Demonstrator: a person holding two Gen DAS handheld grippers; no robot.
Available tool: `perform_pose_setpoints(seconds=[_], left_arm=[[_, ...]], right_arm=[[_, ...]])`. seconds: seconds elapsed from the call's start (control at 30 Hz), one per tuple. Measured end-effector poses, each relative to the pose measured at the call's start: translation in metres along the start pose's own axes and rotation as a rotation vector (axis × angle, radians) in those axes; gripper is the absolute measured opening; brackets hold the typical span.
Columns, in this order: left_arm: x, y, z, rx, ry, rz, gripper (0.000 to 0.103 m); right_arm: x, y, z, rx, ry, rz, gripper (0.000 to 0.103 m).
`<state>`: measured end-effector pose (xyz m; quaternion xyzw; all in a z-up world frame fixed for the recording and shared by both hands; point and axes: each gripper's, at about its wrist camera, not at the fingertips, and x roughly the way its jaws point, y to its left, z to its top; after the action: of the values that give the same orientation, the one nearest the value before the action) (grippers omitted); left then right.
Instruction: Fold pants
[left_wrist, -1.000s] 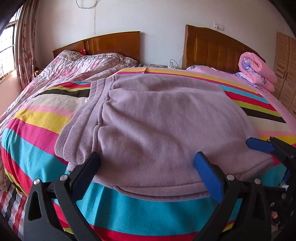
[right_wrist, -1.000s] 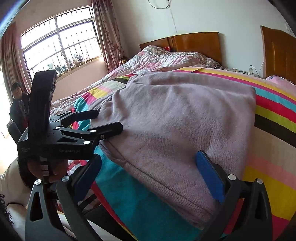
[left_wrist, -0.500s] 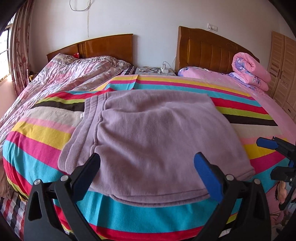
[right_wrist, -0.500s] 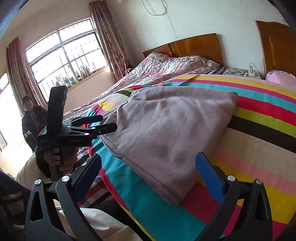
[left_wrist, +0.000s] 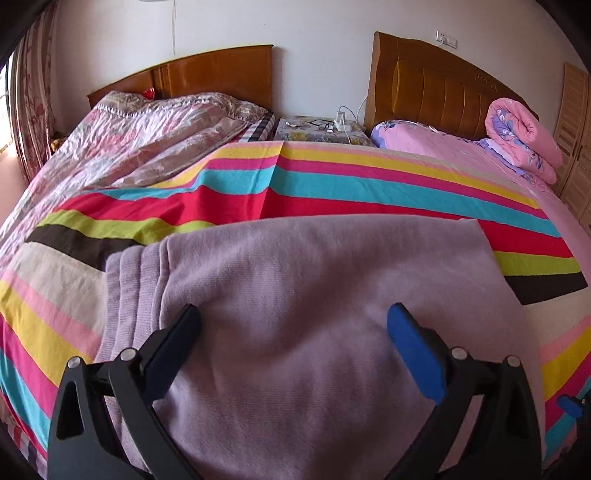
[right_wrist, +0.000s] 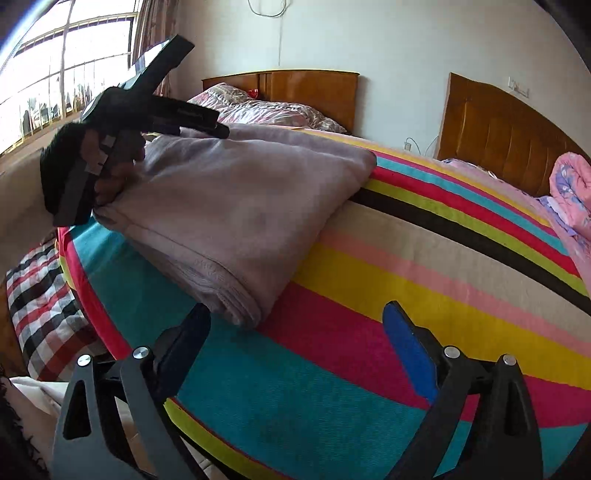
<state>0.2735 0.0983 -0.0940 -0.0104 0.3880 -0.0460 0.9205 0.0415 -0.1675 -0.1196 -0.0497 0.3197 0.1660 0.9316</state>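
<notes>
The lilac fleece pants lie folded into a thick rectangle on the striped bed cover, waistband ribbing at the left. My left gripper is open and hovers right over the pants, holding nothing. In the right wrist view the folded pants lie at the left, with the left gripper above their far edge. My right gripper is open and empty, low over the cover, its left finger close to the pants' near corner.
The striped cover spans the bed to the right. A quilted bed lies at the far left, a nightstand with a charger between the headboards, a rolled pink duvet at the far right. Checked fabric hangs below the bed's edge.
My left gripper moved forward and higher over the pants. My right gripper swung right and down, away from the pants, so they now sit at its left.
</notes>
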Motion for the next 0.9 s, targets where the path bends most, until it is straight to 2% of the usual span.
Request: perform_pose_setpoints(seconds=[0.07, 0.13, 0.23, 0.33, 0.47, 0.53, 0.6, 0.67, 0.73, 0.83, 0.9], left_arm=[[-0.006, 0.008, -0.001, -0.032, -0.037, -0.045, 0.102], [-0.001, 0.013, -0.002, -0.047, -0.013, -0.057, 0.101], [0.001, 0.007, -0.003, -0.026, -0.009, -0.031, 0.102], [0.0, 0.0, -0.005, -0.003, -0.012, -0.01, 0.102], [0.0, 0.001, -0.005, -0.015, -0.015, -0.024, 0.102], [0.0, 0.0, -0.005, -0.011, -0.013, -0.02, 0.102], [0.001, 0.0, -0.005, -0.011, -0.01, -0.02, 0.102], [0.001, -0.001, -0.005, -0.003, -0.011, -0.022, 0.102], [0.0, -0.002, -0.006, 0.0, -0.014, -0.026, 0.102], [0.001, 0.001, -0.005, -0.008, -0.015, -0.04, 0.102], [0.0, 0.001, -0.006, -0.005, -0.018, -0.042, 0.102]], right_arm=[[0.005, 0.001, 0.003, -0.019, 0.012, -0.045, 0.09], [0.007, 0.002, 0.004, -0.035, 0.013, -0.058, 0.09], [0.006, 0.004, 0.007, -0.054, -0.016, -0.128, 0.092], [0.002, 0.025, 0.012, -0.146, -0.102, -0.22, 0.092], [0.016, 0.038, 0.015, -0.25, -0.095, -0.314, 0.092], [0.009, 0.036, 0.014, -0.3, -0.155, -0.433, 0.092], [-0.006, 0.034, 0.02, -0.266, -0.194, -0.439, 0.092], [-0.016, 0.047, 0.021, -0.298, -0.248, -0.487, 0.092], [-0.012, 0.043, 0.021, -0.274, -0.229, -0.482, 0.092], [0.014, 0.022, 0.006, -0.187, -0.063, -0.403, 0.092], [0.009, 0.013, 0.005, -0.133, -0.047, -0.349, 0.092]])
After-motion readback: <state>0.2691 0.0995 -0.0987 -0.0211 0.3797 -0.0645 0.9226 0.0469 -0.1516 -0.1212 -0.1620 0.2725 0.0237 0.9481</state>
